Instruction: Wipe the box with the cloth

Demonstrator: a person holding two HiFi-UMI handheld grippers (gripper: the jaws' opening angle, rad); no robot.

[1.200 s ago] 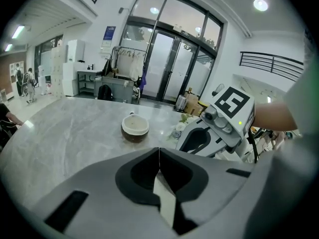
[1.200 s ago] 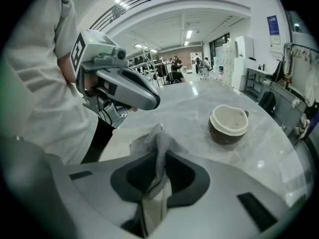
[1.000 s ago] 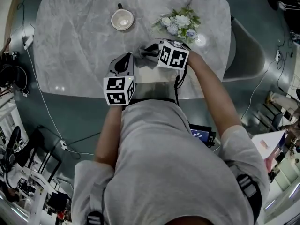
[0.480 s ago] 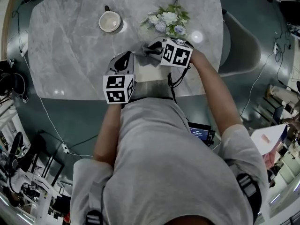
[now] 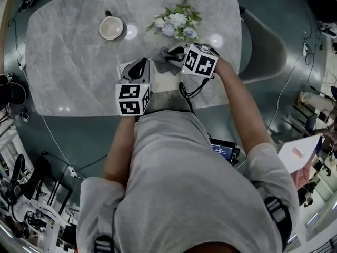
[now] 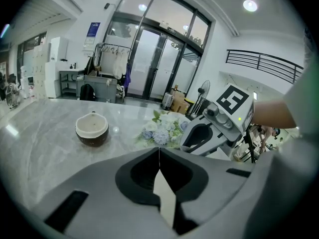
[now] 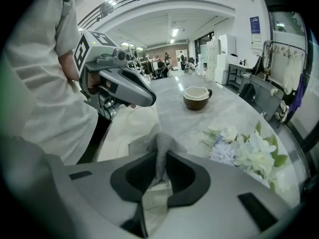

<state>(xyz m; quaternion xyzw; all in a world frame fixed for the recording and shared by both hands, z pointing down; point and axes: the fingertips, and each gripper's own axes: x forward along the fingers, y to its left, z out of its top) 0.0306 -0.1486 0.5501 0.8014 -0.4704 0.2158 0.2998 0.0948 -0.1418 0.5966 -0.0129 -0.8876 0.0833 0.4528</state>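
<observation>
The box point(image 5: 162, 96) is a flat pale one at the table's near edge, largely hidden under both grippers; its top point(image 7: 125, 133) also shows in the right gripper view. My right gripper point(image 5: 172, 52) is shut on a grey cloth point(image 5: 164, 55), which bunches out from between its jaws point(image 7: 158, 151) and hangs onto the box. My left gripper point(image 5: 138, 67) hovers over the box's left part, jaws closed tip to tip point(image 6: 159, 156) with nothing seen between them. From the right gripper view the left gripper point(image 7: 147, 99) sits just above the box.
A brown cup point(image 5: 111, 28) with a pale inside stands on the grey marble table point(image 5: 68, 62) at the far left. A bunch of white and blue flowers point(image 5: 176, 22) lies beyond the right gripper. A grey chair point(image 5: 263, 51) is by the table's right edge.
The head view has swung, so the table, cup and flowers drift left in the picture. Both grippers keep their hold and stay close together over the box, the right one edging slightly rightward.
</observation>
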